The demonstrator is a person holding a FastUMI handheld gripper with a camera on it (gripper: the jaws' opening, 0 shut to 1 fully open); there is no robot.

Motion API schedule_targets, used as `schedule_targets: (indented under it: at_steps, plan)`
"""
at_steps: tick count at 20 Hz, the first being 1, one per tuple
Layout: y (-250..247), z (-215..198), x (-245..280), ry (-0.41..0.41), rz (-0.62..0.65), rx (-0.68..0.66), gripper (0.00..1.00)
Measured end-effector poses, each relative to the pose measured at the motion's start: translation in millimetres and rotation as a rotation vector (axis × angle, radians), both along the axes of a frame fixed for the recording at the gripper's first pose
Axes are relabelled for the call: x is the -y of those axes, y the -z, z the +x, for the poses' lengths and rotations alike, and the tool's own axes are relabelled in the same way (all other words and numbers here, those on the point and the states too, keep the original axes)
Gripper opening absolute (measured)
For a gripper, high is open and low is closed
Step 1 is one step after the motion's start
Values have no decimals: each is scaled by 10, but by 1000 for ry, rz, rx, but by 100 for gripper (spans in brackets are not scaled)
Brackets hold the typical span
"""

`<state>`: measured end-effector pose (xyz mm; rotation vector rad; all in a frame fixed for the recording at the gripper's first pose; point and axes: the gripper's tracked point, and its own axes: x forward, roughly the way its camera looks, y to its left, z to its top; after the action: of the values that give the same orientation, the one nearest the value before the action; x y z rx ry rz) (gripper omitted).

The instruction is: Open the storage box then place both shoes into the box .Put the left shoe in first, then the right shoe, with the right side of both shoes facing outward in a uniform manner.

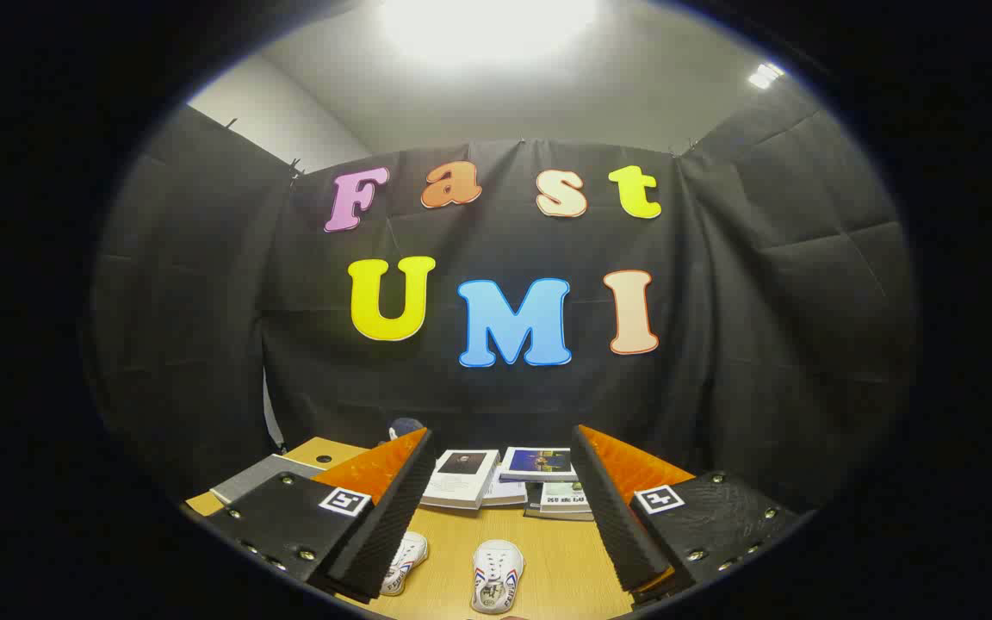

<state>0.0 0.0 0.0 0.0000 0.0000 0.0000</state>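
1. On the wooden table (565, 560), between the two fingers, sit two white shoes: one shoe (497, 575) roughly midway in the gap, the other shoe (403, 561) beside it, partly hidden behind the left finger.
2. Both shoes are small and white with red-and-blue stripe trim, and appear to be seen toe-on or from above (fisheye makes orientation hard to call; cannot tell left from right shoe).
3. Gripper (505, 508): fingers spread wide apart, holding nothing. Neither finger touches a shoe; the gripper is raised above the table and looks level toward the booth wall.
4. Each finger mount carries a square black-and-white marker (345, 501) (the matching one is on the right side).
5. Beyond the fingers, at the table's far edge against the black cloth, lie several books (505, 478), flat and overlapping: one with a dark portrait cover, one with a blue cover, others partly tucked under them.
6. Left of the left finger: a grey flat item (246, 478) on the table; cannot tell whether it is the storage box.
7. A dark rounded object (406, 427) pokes up just behind the left fingertip; too hidden to identify.
8. Overhead, a bright ceiling light (487, 21) glares above the cloth wall.
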Motion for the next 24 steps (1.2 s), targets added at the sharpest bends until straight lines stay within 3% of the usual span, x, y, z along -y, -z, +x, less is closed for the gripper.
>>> schedule_targets:
  at_steps: [17,20,24]
  plan:
    - [158,240,-60,-33,27,-41,96]
    - [266,338,-108,-60,65,-71,96]
    - [541,522,-342,-154,120,-150,96]
